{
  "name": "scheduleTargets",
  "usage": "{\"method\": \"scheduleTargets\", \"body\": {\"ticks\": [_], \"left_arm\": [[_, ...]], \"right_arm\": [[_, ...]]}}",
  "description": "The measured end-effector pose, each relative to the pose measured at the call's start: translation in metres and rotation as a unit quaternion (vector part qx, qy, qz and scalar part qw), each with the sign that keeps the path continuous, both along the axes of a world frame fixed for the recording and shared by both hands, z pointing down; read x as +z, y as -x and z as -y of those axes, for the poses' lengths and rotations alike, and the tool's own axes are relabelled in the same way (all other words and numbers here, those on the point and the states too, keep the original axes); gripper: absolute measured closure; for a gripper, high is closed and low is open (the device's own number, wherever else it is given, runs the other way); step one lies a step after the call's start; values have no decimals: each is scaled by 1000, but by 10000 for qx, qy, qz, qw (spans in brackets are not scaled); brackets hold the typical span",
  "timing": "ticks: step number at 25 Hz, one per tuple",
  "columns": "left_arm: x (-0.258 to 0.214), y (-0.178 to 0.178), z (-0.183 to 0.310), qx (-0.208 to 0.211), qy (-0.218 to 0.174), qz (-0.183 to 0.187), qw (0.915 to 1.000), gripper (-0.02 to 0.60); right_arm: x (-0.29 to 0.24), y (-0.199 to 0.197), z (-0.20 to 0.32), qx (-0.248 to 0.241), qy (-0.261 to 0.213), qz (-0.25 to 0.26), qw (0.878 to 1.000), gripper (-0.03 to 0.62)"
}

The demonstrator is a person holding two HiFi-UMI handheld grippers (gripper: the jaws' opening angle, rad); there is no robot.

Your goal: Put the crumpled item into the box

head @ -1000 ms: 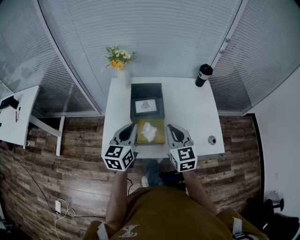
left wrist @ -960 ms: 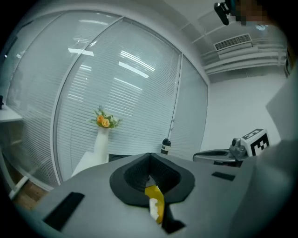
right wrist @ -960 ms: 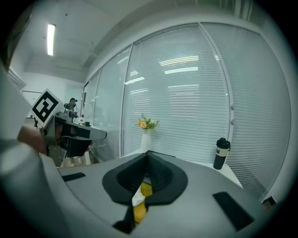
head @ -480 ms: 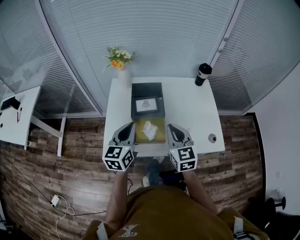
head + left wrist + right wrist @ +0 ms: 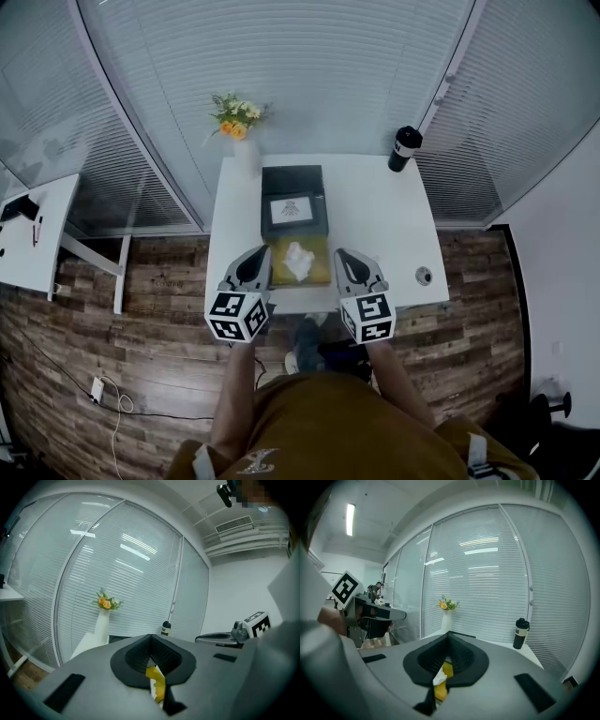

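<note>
A white crumpled item (image 5: 299,260) lies in a yellow box (image 5: 320,273) at the front of the white table (image 5: 384,225). My left gripper (image 5: 261,255) hangs just left of that box and my right gripper (image 5: 343,256) just right of it, both at the table's front edge. Each gripper is shut with nothing held. In the left gripper view the jaws (image 5: 151,637) meet at the tip, with the yellow box (image 5: 157,684) showing through the gap below. In the right gripper view the shut jaws (image 5: 448,634) frame the yellow box (image 5: 440,692) and the white item (image 5: 438,678).
A black box with a white label (image 5: 294,202) sits right behind the yellow one. A white vase of flowers (image 5: 246,155) stands at the back left corner, a black bottle (image 5: 406,149) at the back right, a small round object (image 5: 424,277) near the front right. A side table (image 5: 37,234) stands far left.
Both grippers and the items on the table stay where they were. Only a white plug and cable on the floor has slid to the left.
</note>
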State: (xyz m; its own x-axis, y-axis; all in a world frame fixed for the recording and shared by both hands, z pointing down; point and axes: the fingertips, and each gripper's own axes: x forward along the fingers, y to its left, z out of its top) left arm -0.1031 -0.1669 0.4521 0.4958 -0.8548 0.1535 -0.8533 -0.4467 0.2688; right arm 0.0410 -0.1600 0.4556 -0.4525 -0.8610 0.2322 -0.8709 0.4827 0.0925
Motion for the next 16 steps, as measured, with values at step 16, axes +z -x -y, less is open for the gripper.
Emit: {"method": "scheduleTargets", "body": {"ticks": [16], "left_arm": [[7,-1,3,37,130,-54,9999,557]], "right_arm": [[2,2,0,-108,70,162,9998,582]]}}
